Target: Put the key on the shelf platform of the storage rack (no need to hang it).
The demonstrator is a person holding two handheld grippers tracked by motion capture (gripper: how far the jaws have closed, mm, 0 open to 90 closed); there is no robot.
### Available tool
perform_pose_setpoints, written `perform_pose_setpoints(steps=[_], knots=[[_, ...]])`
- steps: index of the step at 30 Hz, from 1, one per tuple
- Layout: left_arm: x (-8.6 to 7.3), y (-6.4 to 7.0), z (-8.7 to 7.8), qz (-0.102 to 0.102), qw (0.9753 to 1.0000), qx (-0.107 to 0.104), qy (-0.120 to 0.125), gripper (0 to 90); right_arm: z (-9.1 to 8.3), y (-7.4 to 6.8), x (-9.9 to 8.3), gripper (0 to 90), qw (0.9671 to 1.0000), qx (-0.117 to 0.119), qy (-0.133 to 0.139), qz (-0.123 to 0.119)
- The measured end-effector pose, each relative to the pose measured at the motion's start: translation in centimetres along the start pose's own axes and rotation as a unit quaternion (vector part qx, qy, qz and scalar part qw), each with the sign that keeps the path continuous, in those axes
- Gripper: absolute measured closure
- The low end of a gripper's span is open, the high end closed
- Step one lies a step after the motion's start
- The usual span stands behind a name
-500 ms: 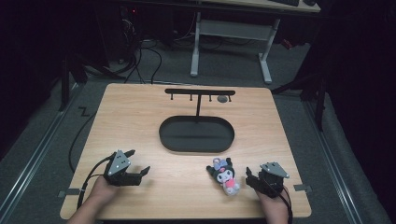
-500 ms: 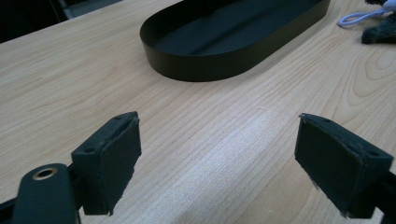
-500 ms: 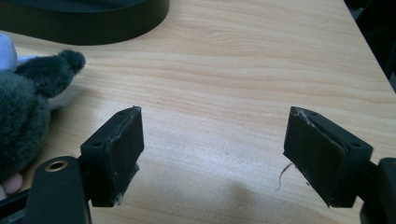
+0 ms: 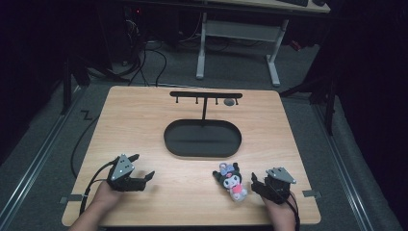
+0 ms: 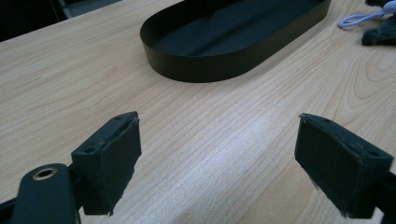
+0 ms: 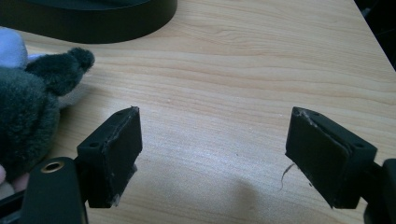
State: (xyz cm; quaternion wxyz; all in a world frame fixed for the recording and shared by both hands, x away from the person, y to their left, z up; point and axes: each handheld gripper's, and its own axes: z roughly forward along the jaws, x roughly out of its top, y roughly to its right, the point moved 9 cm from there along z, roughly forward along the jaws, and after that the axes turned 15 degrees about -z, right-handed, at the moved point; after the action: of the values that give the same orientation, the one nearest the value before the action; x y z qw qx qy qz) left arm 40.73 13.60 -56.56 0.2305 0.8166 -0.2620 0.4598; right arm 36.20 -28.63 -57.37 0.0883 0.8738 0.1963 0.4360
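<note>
A person stands at a light wooden table [image 4: 144, 125] and holds a black claw in each hand.

The right claw [image 4: 255, 184] sits near the front edge of the table. Its two black jaws are wide apart with bare wood between them, and it holds nothing. A small soft toy doll with dark fuzzy ears, a grey-purple top and a pink body [image 4: 230, 179] lies on the wood just beside this claw, on its left side. In the right gripper view the fuzzy dark toy [image 6: 28, 107] is right next to the left jaw and outside the gap. I cannot tell if it touches the jaw.

The left claw [image 4: 143, 168] is well apart from the toy, over at the other front corner. Its jaws are spread wide too, and there is nothing between them but wood.

Ahead of both claws, in the middle of the table, lies a flat black oval metal tray [image 4: 175, 144]. In the left gripper view the tray [image 5: 196, 70] is in front of the jaws. Behind the tray stands a thin black T-shaped rack with little hooks [image 4: 205, 95].
</note>
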Motion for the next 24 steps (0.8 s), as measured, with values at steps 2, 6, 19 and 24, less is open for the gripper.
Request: perform_pose_setpoints(steps=[2, 6, 19, 24], knots=[[0.0, -0.01, 0.03, -0.001, 1.0, 0.001, 0.0, 15.4, -0.02, 0.04, -0.04, 18.5, 1.0, 0.001, 0.0, 0.0], [0.01, -0.07, 0.04, -0.002, 1.0, 0.002, -0.001, 15.4, 0.01, 0.23, -0.04, 16.0, 1.0, 0.002, -0.001, 0.0], [-0.03, -0.04, -0.08, -0.002, 1.0, 0.0, 0.001, 15.4, -0.45, 0.4, 0.51, 14.9, 0.9995, 0.023, 0.002, 0.023], [-0.02, -0.05, -0.08, -0.002, 1.0, -0.001, 0.001, 15.4, -0.59, 0.03, 0.59, 15.2, 0.9991, 0.036, -0.022, -0.004]])
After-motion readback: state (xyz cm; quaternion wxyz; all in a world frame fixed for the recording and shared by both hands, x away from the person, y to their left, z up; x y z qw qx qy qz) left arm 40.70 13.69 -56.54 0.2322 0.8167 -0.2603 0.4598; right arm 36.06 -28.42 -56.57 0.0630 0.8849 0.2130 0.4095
